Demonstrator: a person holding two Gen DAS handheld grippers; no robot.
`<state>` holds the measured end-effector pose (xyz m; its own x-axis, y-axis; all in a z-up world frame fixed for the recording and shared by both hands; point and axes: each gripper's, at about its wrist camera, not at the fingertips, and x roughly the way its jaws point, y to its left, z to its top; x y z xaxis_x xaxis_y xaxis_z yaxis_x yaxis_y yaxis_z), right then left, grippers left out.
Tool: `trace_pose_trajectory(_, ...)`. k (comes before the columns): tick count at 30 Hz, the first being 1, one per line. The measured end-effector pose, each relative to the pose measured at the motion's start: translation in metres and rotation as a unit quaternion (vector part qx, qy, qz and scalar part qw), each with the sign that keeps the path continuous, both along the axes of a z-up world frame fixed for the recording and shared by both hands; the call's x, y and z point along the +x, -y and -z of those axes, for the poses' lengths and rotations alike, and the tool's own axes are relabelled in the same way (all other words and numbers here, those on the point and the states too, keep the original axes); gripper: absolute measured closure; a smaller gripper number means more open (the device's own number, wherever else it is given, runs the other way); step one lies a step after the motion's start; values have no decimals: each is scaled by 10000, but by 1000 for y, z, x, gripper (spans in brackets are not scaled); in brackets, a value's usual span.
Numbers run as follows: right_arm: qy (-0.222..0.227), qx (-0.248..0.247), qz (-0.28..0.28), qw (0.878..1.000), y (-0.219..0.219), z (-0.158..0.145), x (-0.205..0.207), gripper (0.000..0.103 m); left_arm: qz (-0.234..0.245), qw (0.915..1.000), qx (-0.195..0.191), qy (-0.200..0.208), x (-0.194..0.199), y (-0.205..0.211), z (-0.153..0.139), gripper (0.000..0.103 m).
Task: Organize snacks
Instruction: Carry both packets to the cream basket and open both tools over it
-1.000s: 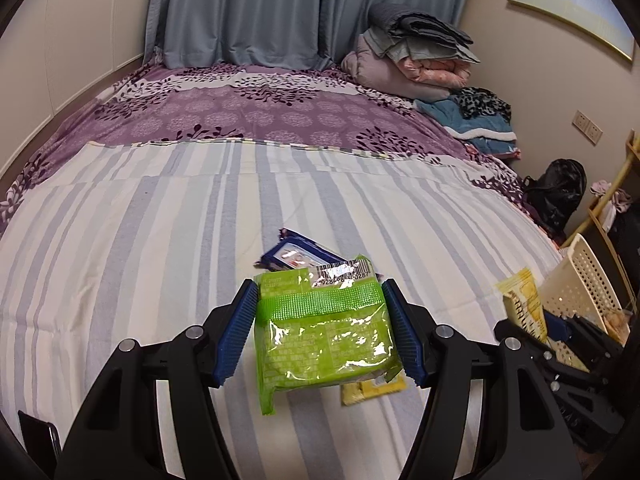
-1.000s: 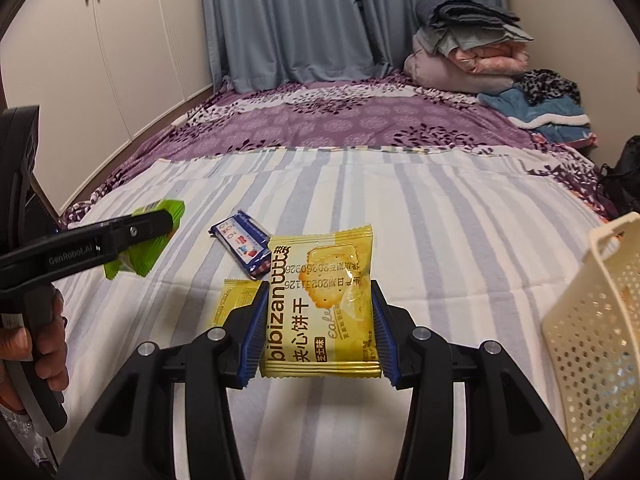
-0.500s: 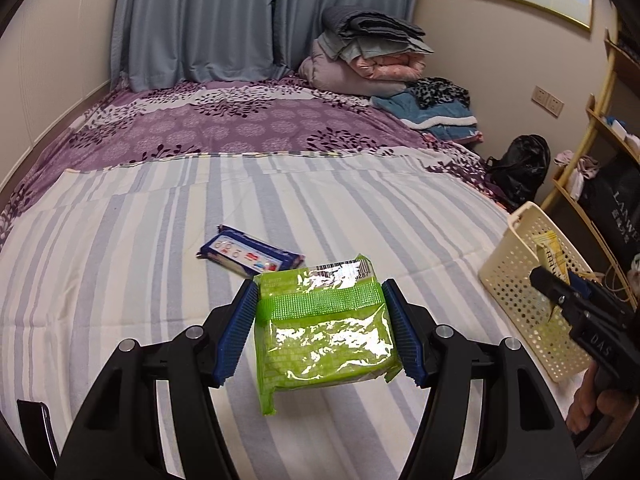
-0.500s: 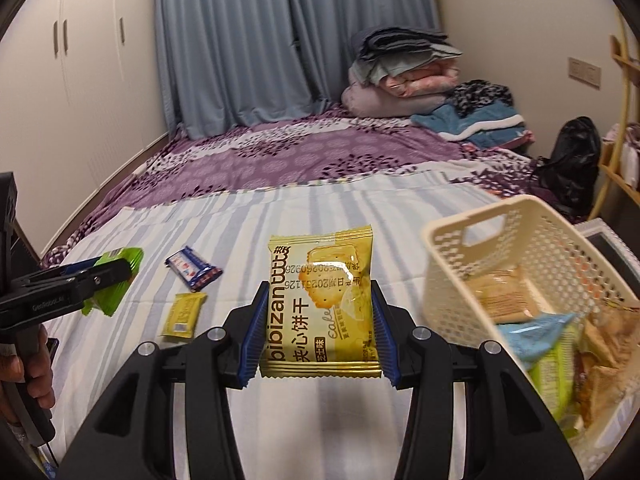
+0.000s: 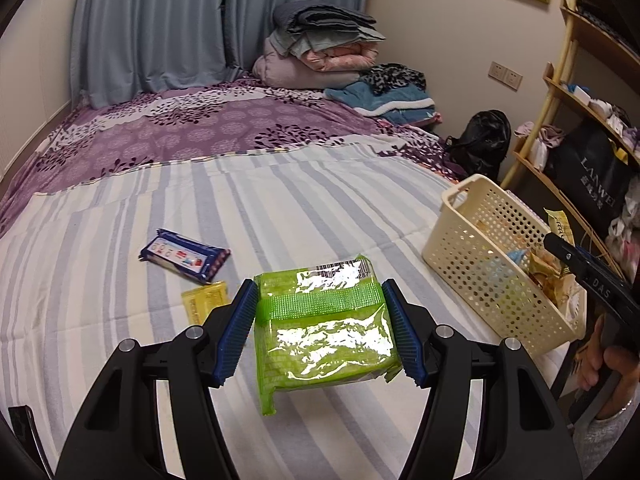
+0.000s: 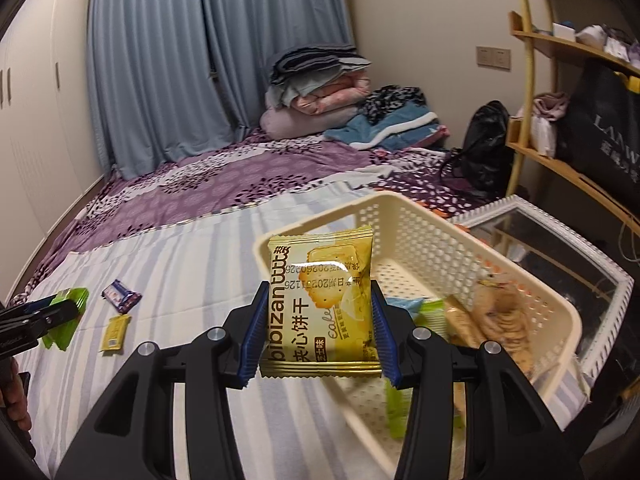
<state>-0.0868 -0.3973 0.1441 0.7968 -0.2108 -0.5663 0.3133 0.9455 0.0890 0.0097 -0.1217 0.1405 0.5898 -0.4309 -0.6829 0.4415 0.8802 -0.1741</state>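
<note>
My left gripper (image 5: 320, 332) is shut on a green snack pack (image 5: 324, 332), held above the striped bed. My right gripper (image 6: 318, 332) is shut on a yellow biscuit packet (image 6: 320, 300), which hangs over the near rim of the cream perforated basket (image 6: 424, 224). The basket (image 5: 496, 232) sits at the bed's right edge with several snacks inside. A blue wrapped snack (image 5: 185, 255) and a small yellow sachet (image 5: 202, 300) lie on the sheet to the left. From the right wrist view the left gripper with the green pack (image 6: 66, 316) shows at the far left.
The striped sheet (image 5: 280, 200) meets a purple floral cover (image 5: 200, 132) further back, with folded bedding (image 5: 320, 52) piled at the head. A wooden shelf (image 5: 580, 120) and a black bag (image 5: 480, 140) stand right of the bed. A white framed glass piece (image 6: 552, 252) lies beyond the basket.
Both grippers swung right toward the basket, each keeping its packet. The yellow packet went from over the open sheet to over the basket. The blue snack and yellow sachet stayed on the sheet.
</note>
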Motion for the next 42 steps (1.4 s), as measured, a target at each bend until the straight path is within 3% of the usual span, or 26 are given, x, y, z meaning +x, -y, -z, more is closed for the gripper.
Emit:
trace_pose_trajectory(15, -109, 200, 871, 9959, 66, 18, -29, 54, 653, 9978, 86, -32, -8, 60, -2, 38)
trace_pose_trajectory(18, 5, 337, 1014, 9943, 75, 20, -35, 29, 754, 9971, 112, -14, -10, 71, -3, 38)
trace_pose_trajectory(29, 82, 388, 1110, 9930, 87, 27, -44, 29, 1357, 9905, 190, 61, -19, 130, -11, 38)
trace_pose_trajectory(42, 286, 478, 1440, 9880, 113, 27, -68, 29, 2307, 9729, 23, -146, -45, 221, -9, 38)
